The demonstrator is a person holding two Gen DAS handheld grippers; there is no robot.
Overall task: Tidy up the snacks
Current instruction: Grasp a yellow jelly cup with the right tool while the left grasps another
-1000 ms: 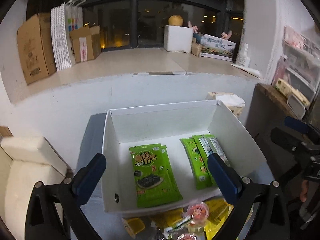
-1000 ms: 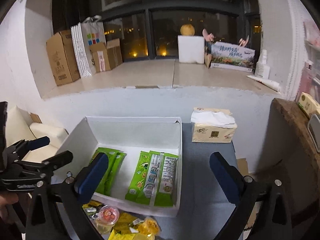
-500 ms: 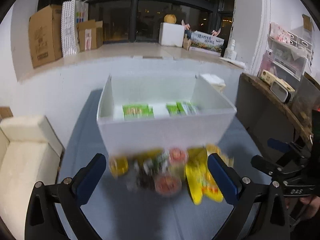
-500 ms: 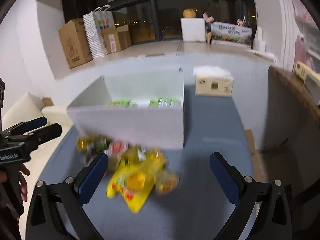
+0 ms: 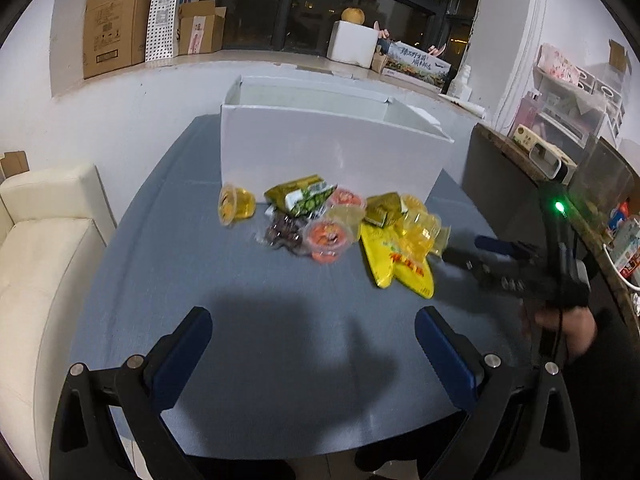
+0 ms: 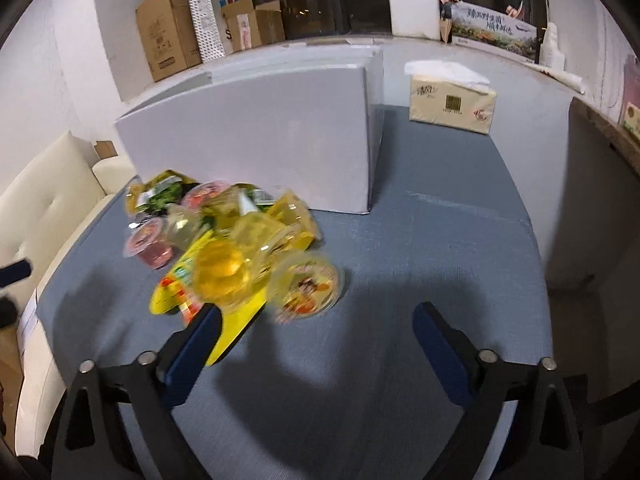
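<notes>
A white box (image 5: 328,148) stands on the blue-grey table (image 5: 280,340); it also shows in the right wrist view (image 6: 260,136). A pile of snacks lies in front of it: a yellow packet (image 5: 400,266), red jelly cups (image 5: 326,236), a yellow jelly cup (image 5: 234,205) and a green packet (image 5: 302,196). In the right wrist view the yellow packet (image 6: 192,288) and a jelly cup (image 6: 306,284) lie just ahead. My left gripper (image 5: 314,344) is open and empty, short of the pile. My right gripper (image 6: 316,336) is open and empty, its left finger beside the yellow packet.
A tissue pack (image 6: 452,98) stands right of the box. A cream sofa (image 5: 36,264) is left of the table. A dark wooden counter (image 5: 532,168) with clutter runs along the right. Cardboard boxes (image 5: 116,20) sit on the far ledge.
Both grippers have pulled back and dropped low, from above the box to in front of the snack pile. The box's inside is now out of sight.
</notes>
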